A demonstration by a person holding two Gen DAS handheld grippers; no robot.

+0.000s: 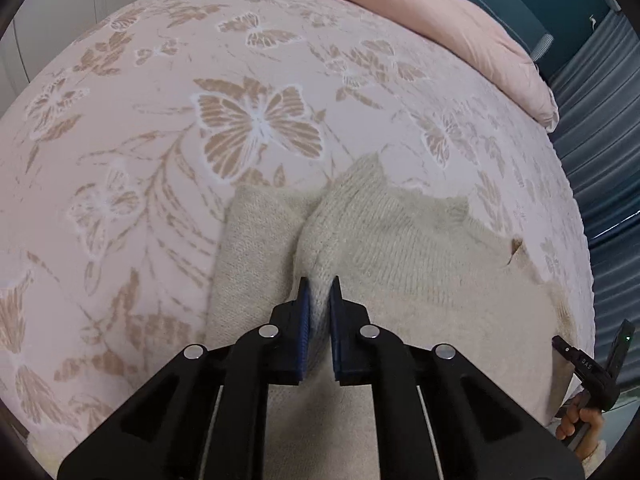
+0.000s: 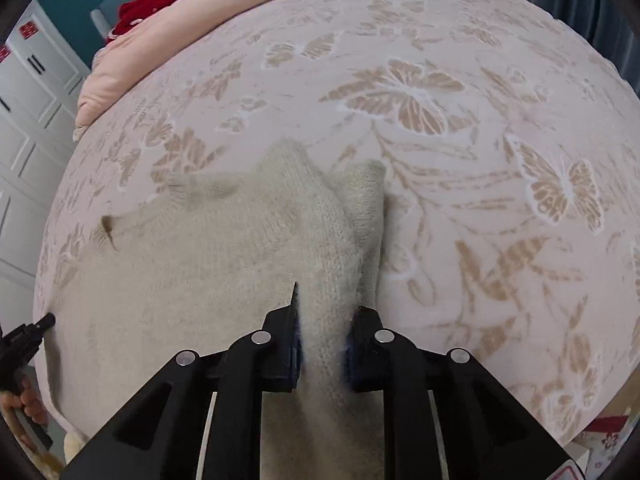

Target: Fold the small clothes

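Observation:
A cream knitted sweater (image 1: 420,248) lies on a bed with a pink butterfly-patterned cover (image 1: 160,120). My left gripper (image 1: 319,286) is shut on a raised fold of the sweater, the knit pinched between its blue pads. In the right wrist view the same sweater (image 2: 192,248) spreads to the left, and my right gripper (image 2: 326,300) is shut on another raised fold of it; the knit hides the right fingertip. Each gripper shows at the edge of the other's view, the right one (image 1: 588,364) and the left one (image 2: 24,336).
A pink folded duvet (image 1: 440,16) lies along the far side of the bed. A red item (image 2: 148,4) sits behind it. White cabinet doors (image 2: 28,92) stand at the left, blue curtains (image 1: 600,140) at the right.

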